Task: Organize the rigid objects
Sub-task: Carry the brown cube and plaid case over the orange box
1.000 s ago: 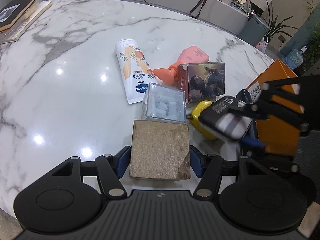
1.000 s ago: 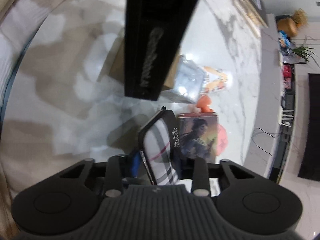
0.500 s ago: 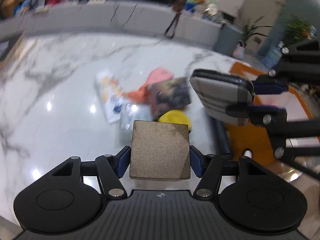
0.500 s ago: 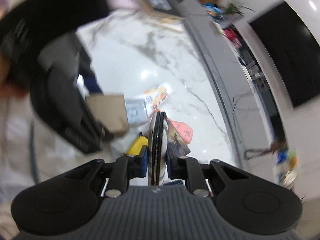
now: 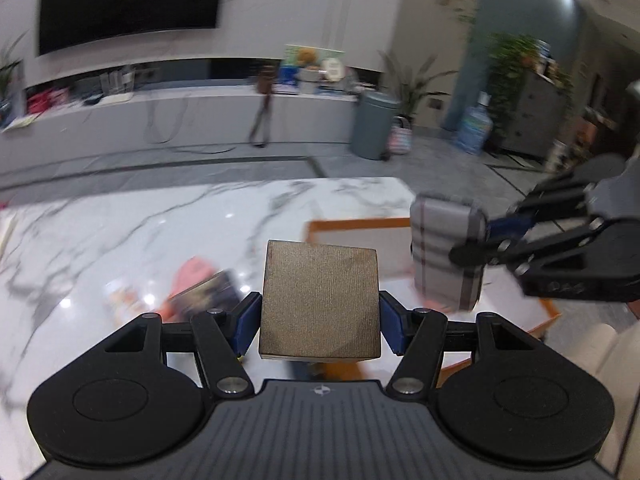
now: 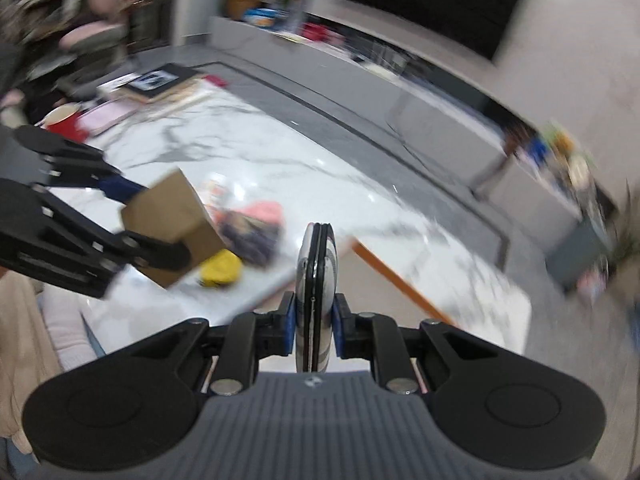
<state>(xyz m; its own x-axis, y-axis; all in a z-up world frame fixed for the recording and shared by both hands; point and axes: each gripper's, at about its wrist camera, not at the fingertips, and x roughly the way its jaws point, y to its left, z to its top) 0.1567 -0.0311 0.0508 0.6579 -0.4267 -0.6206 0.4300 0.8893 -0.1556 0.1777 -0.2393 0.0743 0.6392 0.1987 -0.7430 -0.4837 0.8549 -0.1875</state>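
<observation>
My left gripper (image 5: 319,322) is shut on a brown cardboard box (image 5: 320,300) and holds it above the marble table (image 5: 160,216); the box also shows in the right wrist view (image 6: 174,226). My right gripper (image 6: 315,320) is shut on a flat plaid case (image 6: 317,280), held edge-on. In the left wrist view the plaid case (image 5: 446,256) hangs over an orange-rimmed box (image 5: 360,226) at the right. A pink item (image 5: 192,276) and a dark picture box (image 5: 208,294) lie blurred on the table below.
A yellow object (image 6: 220,272) and the pile of items (image 6: 252,228) lie on the table. Books (image 6: 156,80) and a red cup (image 6: 64,120) sit at the far end. A grey bin (image 5: 374,124) and a long counter (image 5: 160,112) stand beyond the table.
Both grippers have lifted and tilted up from the table with their loads. The plaid case has moved to the right, over the orange-rimmed box. Both grips are unchanged.
</observation>
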